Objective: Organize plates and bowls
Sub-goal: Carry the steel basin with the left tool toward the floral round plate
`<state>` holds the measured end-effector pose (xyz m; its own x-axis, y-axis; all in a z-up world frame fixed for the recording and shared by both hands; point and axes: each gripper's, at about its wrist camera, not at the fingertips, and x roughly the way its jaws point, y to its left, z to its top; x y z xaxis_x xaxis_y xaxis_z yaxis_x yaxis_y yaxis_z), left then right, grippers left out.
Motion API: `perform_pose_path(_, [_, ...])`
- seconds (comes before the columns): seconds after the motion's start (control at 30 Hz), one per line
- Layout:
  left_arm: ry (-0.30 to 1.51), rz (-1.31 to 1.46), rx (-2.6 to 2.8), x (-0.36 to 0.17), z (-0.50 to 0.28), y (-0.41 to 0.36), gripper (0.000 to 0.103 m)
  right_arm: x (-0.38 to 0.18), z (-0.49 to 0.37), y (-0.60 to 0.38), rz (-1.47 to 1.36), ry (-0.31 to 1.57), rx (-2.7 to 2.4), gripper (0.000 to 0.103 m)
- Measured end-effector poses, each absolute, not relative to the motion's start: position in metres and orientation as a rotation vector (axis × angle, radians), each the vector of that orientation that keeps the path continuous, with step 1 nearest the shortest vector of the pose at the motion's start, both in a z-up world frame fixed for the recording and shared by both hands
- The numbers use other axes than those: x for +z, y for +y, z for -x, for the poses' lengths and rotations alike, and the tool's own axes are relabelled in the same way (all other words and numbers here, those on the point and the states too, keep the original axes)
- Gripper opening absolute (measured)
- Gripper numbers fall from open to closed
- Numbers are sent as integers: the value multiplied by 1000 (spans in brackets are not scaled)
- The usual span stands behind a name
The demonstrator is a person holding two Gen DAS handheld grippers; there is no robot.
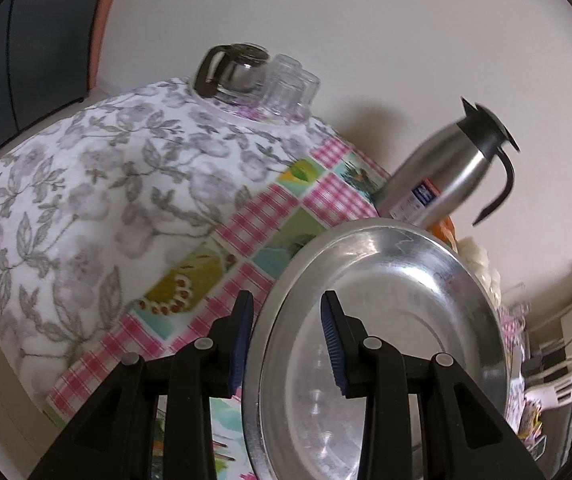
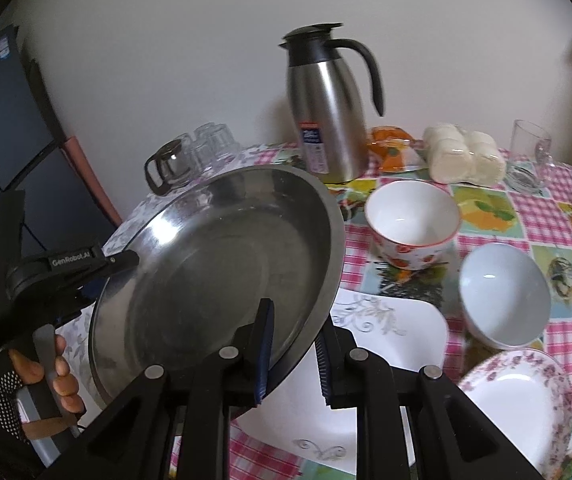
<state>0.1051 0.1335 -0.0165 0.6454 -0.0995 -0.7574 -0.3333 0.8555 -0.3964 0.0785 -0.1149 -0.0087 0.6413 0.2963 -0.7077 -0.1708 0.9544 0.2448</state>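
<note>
A large steel plate (image 2: 214,264) hangs tilted above the tabletop (image 2: 557,216), gripped at opposite rims by two claws. The right claw (image 2: 291,354) is clenched on the plate's near edge; the left claw (image 1: 287,344) pinches its far-left rim, with a gloved hand (image 2: 26,384) on the handle. Beneath the plate's lower edge lies a white square plate (image 2: 397,328). To the right stand a strawberry-patterned bowl (image 2: 411,224) and a pale bowl (image 2: 503,294), near each other, with a floral plate (image 2: 525,400) at the near right. A steel jug (image 2: 325,108) and upturned glasses (image 2: 214,144) line the wall edge.
</note>
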Motion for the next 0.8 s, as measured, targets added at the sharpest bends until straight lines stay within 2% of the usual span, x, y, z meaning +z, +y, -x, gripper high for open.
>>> perform_pose_path(0.43, [935,448,55,-21,-107,71,36,-12,-74,-170,-200,862,183,23])
perform_pose_path(0.8, [1057,390,12,-45,-112,34,36,-33,-75,-207,-252,950,110,23])
